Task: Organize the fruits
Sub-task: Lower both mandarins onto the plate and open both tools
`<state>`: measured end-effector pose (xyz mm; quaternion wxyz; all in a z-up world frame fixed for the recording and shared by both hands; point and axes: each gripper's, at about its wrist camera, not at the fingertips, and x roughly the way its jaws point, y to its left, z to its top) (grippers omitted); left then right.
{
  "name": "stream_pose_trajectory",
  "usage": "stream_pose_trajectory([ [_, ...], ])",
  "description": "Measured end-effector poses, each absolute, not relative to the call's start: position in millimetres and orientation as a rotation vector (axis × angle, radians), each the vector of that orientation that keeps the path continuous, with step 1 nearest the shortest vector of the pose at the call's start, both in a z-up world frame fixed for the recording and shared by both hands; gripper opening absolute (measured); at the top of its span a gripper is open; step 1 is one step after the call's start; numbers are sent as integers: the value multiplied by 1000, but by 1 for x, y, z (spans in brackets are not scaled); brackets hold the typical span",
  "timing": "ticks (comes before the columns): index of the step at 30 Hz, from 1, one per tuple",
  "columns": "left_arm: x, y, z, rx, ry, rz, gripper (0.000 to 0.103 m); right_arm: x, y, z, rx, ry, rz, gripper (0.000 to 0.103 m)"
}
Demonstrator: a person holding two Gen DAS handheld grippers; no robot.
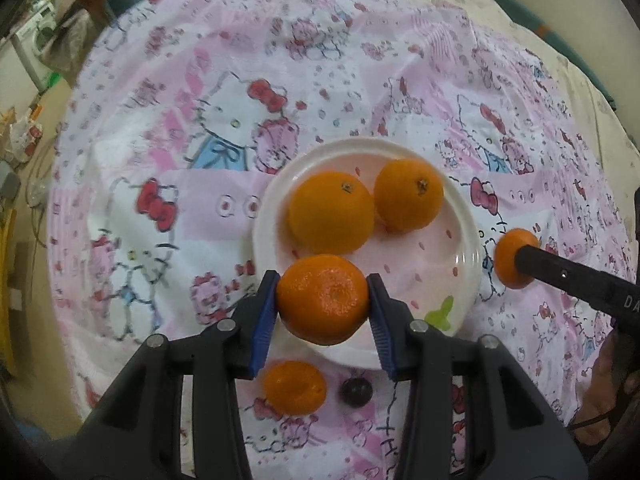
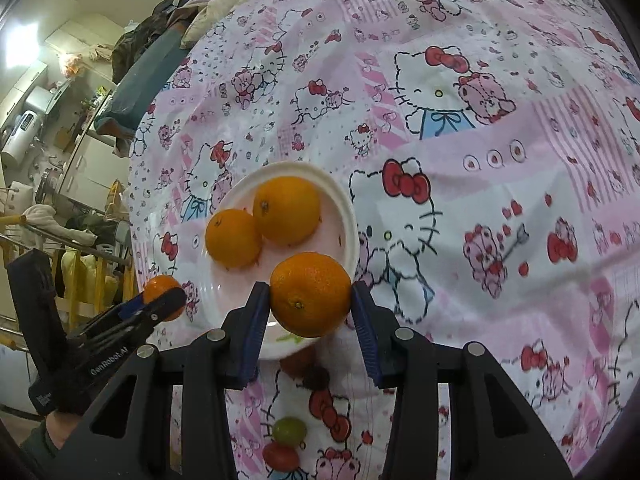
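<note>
- Two round orange citrus fruits, a larger one (image 1: 331, 213) and a smaller one (image 1: 409, 196), are already placed side by side on the round white plate with pink specks (image 1: 466, 248), stem ends up, touching or nearly so.
- A third orange mandarin (image 1: 323, 299) is pinched between the blue pads of the left gripper (image 1: 322, 312); it is held over the near edge of the plate, not yet set down as far as can be judged.
- A fourth orange mandarin (image 2: 311, 295) is clamped between the blue pads of the right gripper (image 2: 310, 312), also carried above the plate's near rim. The same fruit is seen in the left wrist view just beside the plate's right edge.
- The plate is laid on a pink-and-white cartoon-print cloth (image 1: 160, 140) covering the surface.
- Still left on the cloth below the plate: one small orange mandarin (image 1: 295, 388) and a small dark round fruit (image 1: 356, 391), near each other.
- Further toward the camera in the right wrist view, a green grape (image 2: 289, 430) and a red oval fruit (image 2: 281, 456) are seen, touching, not yet sorted.
- Progress judged: about midway. Two fruits are plated, two are in transit, at least four loose ones remain.
- It cannot be told whether small fruits are meant for the same plate; no second container is seen.
- Room clutter is visible beyond the cloth's edge; it is not involved.
</note>
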<state>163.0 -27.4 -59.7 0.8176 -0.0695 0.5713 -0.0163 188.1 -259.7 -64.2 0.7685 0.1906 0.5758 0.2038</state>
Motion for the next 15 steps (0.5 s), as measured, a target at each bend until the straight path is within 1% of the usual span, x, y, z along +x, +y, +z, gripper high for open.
stream_pose_trajectory([
  [5, 173, -40, -83, -119, 1267, -45, 39, 206, -248, -81, 381, 1275, 434, 44],
  [9, 174, -43, -89, -129, 1283, -57, 39, 215, -243, -92, 374, 1291, 436, 44],
  [15, 176, -37, -94, -153, 1286, -33, 39, 216, -237, -94, 388, 1297, 451, 45],
])
